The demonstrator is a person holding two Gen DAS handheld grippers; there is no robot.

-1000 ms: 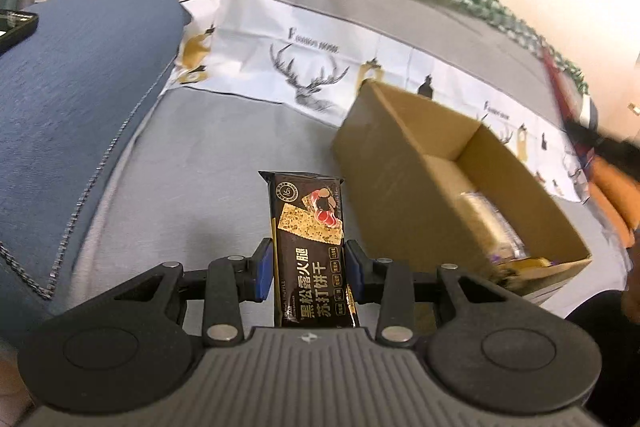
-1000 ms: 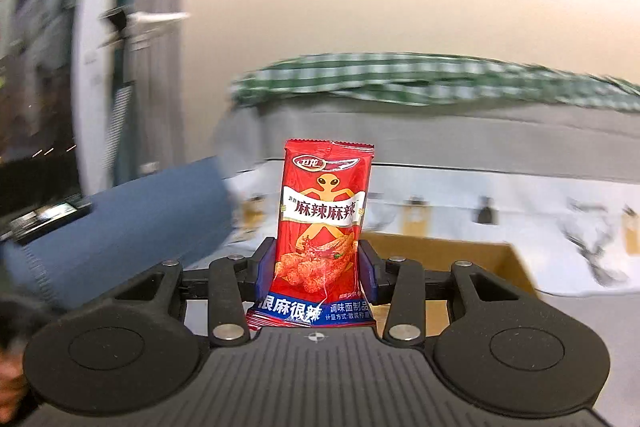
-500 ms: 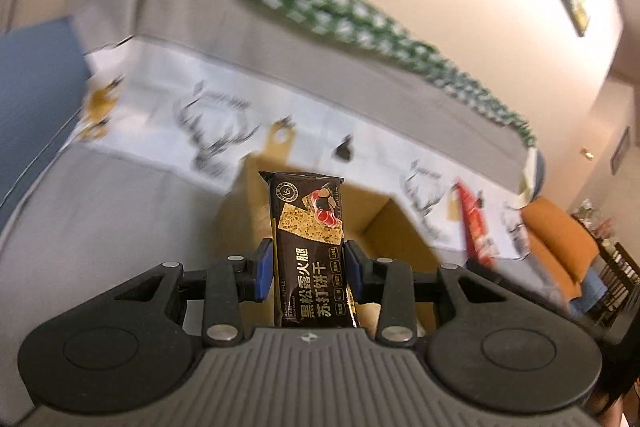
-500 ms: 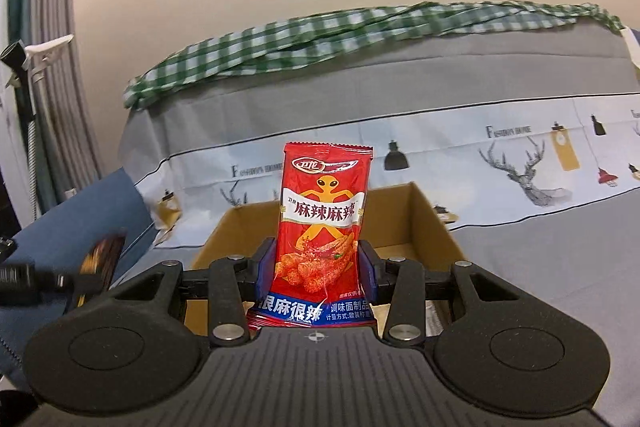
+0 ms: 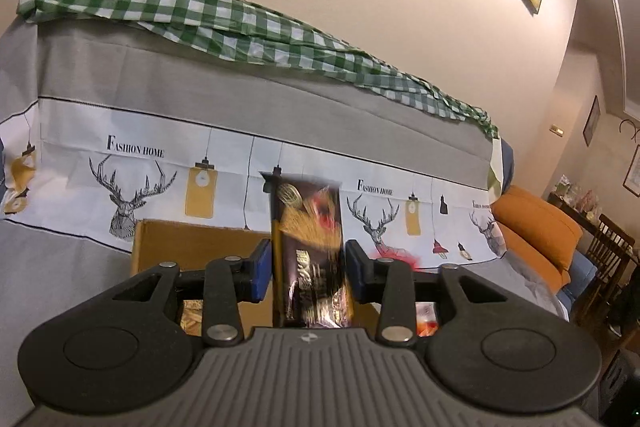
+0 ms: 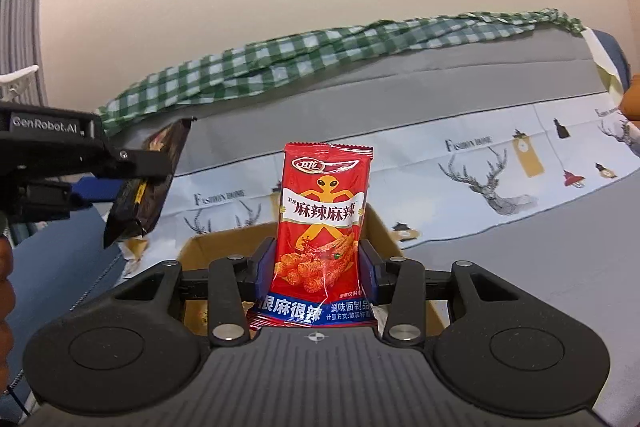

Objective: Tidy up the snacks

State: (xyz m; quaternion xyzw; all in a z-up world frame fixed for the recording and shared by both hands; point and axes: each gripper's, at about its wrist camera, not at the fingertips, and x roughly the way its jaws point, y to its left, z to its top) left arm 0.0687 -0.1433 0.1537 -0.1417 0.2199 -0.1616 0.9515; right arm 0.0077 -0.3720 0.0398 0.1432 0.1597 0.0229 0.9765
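My left gripper (image 5: 307, 261) hangs over the open cardboard box (image 5: 192, 239) on the sofa. Its jaws are opening. The black cracker packet (image 5: 308, 247) between the blue pads (image 5: 260, 269) is blurred and looks loose. In the right wrist view the same packet (image 6: 148, 183) tilts down out of the left gripper (image 6: 136, 163) at the left. My right gripper (image 6: 318, 263) holds a red spicy snack packet (image 6: 322, 215) upright over the box (image 6: 224, 247). Its jaws are starting to open, with the pads against the packet.
The sofa wears a grey cover with a deer print (image 5: 132, 195), and a green checked cloth (image 5: 200, 15) lies on its back. Snack wrappers (image 5: 426, 319) lie inside the box. An orange cushion (image 5: 536, 231) is at the right, a blue cushion (image 6: 52, 267) at the left.
The left gripper rose from the sofa seat to above the box, and its black packet turned blurred and slack. The right gripper swung to face the box with the red packet.
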